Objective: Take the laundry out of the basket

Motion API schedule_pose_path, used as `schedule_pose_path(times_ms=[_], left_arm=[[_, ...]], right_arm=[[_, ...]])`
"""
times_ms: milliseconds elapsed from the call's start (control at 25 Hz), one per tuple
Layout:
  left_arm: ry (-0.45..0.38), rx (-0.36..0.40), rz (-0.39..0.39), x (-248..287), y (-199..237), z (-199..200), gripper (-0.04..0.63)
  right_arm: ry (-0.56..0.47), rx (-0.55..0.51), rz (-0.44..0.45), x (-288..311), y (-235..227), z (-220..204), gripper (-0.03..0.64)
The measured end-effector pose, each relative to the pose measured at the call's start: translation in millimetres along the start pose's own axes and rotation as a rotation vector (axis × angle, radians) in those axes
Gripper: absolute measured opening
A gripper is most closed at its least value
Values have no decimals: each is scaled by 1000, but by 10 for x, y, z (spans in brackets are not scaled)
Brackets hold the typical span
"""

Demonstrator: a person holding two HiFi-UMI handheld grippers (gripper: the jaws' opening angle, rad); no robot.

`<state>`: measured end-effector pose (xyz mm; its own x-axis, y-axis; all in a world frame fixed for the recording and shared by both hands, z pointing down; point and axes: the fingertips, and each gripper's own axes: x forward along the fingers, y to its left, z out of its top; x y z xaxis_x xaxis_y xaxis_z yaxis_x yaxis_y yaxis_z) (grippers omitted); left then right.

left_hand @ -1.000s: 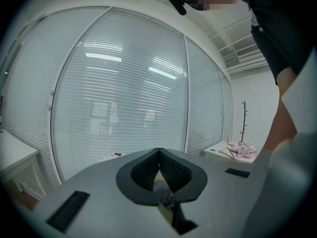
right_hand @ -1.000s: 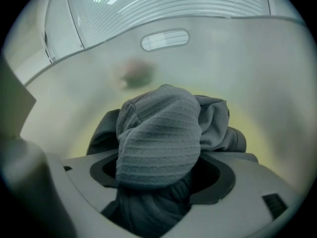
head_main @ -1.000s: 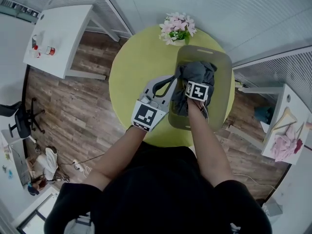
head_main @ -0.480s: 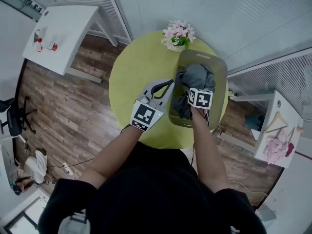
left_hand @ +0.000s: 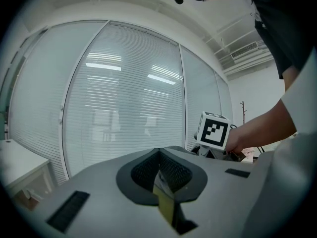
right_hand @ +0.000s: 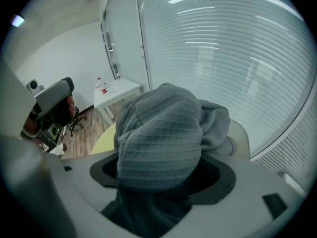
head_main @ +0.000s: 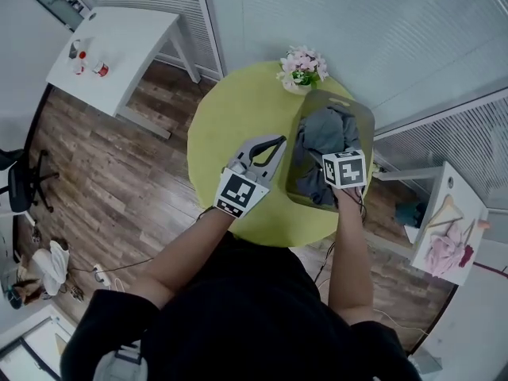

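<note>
Right gripper (head_main: 332, 163) clamped on grey waffle-knit garment (right_hand: 161, 133). Cloth bunched between wide-set jaws, rest trailing ahead of them into laundry basket (head_main: 363, 125).

Versus one second ago: right gripper drawn back from over basket middle to its near edge, toward person; garment pulled along with it.

Left gripper (head_main: 274, 144) in same spot: jaws together, nothing between, over yellow round table (head_main: 226, 117), basket just to its right. Flower pot (head_main: 301, 70) beyond both grippers.
</note>
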<state>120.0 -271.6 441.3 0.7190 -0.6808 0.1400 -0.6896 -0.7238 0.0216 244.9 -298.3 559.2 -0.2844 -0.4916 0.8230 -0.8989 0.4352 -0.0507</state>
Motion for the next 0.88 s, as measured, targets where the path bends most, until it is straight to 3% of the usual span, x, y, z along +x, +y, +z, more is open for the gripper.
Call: schedule_pose_path(times_ms=[360, 880], left_arm=[[-44, -6, 37, -414, 105, 187, 8], [-81, 39, 138, -1215, 367, 308, 7]], right_arm=[[-24, -171, 53, -647, 558, 361, 399], [-57, -280, 184, -913, 1726, 701, 399]])
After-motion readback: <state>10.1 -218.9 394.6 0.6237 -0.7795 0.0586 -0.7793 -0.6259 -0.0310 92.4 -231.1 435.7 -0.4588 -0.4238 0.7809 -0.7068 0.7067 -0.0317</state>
